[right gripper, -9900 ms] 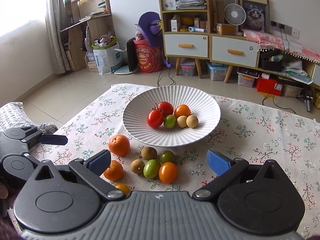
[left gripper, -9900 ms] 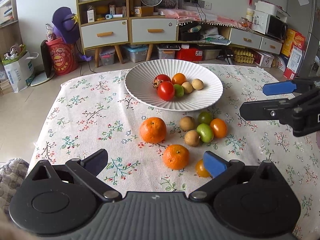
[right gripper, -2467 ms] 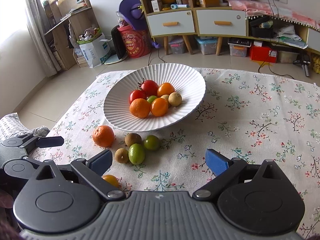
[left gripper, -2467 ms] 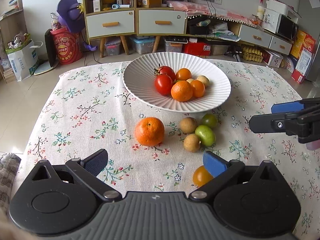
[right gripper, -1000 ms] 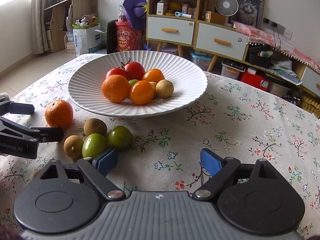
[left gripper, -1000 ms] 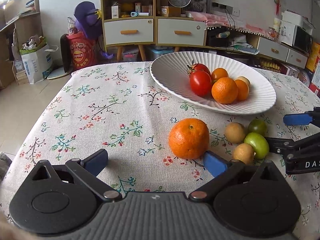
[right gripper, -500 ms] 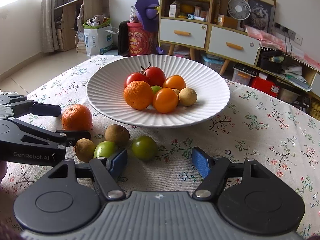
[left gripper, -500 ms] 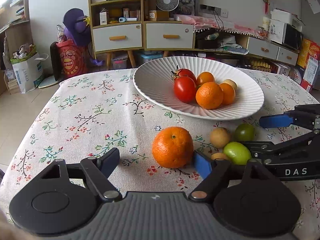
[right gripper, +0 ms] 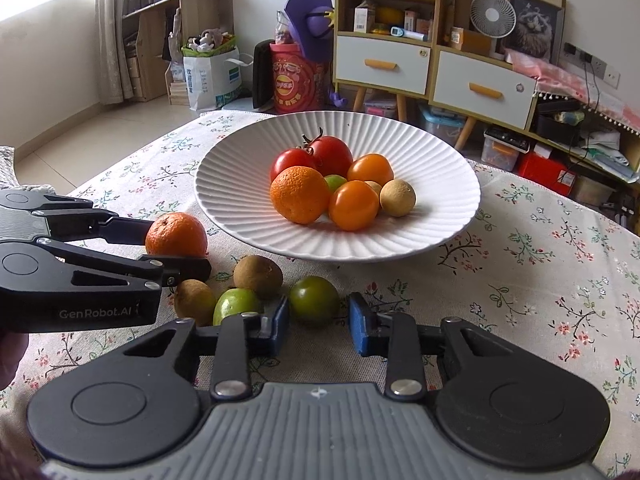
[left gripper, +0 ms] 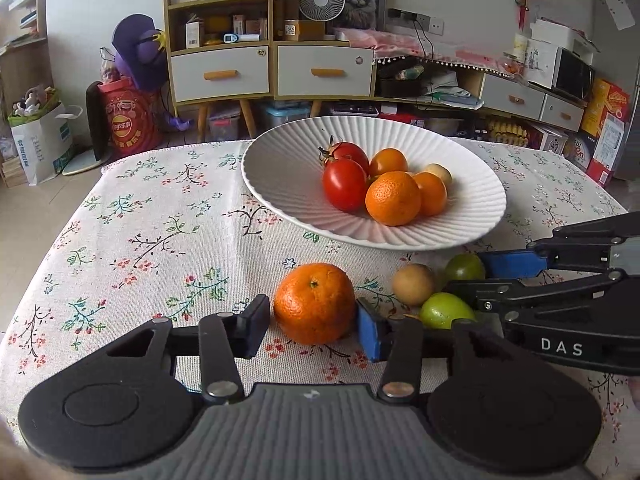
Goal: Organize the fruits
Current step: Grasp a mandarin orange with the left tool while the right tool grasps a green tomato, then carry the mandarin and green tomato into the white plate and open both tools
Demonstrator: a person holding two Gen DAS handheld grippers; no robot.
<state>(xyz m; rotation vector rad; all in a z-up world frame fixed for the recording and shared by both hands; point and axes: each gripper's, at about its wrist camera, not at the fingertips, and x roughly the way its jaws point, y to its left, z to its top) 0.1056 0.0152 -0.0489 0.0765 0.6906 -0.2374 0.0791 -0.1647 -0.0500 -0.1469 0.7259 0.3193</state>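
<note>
A white ribbed plate (left gripper: 280, 184) (right gripper: 240, 200) holds two tomatoes, a mandarin and several small fruits. On the cloth in front of it lies a large orange mandarin (left gripper: 315, 302) (right gripper: 176, 234). My left gripper (left gripper: 312, 326) has its jaws on both sides of the mandarin, the right pad touching it and a small gap at the left pad. A dark green fruit (right gripper: 314, 300) (left gripper: 464, 267) sits between the jaws of my right gripper (right gripper: 318, 320), with gaps on both sides. A light green fruit (right gripper: 235, 305) (left gripper: 446, 310) and two brown fruits (right gripper: 258, 276) (left gripper: 413, 283) lie beside it.
The table carries a floral cloth (left gripper: 160, 240). The two grippers are close together, side by side, at the loose fruits. Beyond the table's far edge stand a drawer cabinet (left gripper: 272, 68) and floor clutter.
Both grippers have moved forward and narrowed: the left around the mandarin, the right around the dark green fruit. The fruits on the cloth have not moved.
</note>
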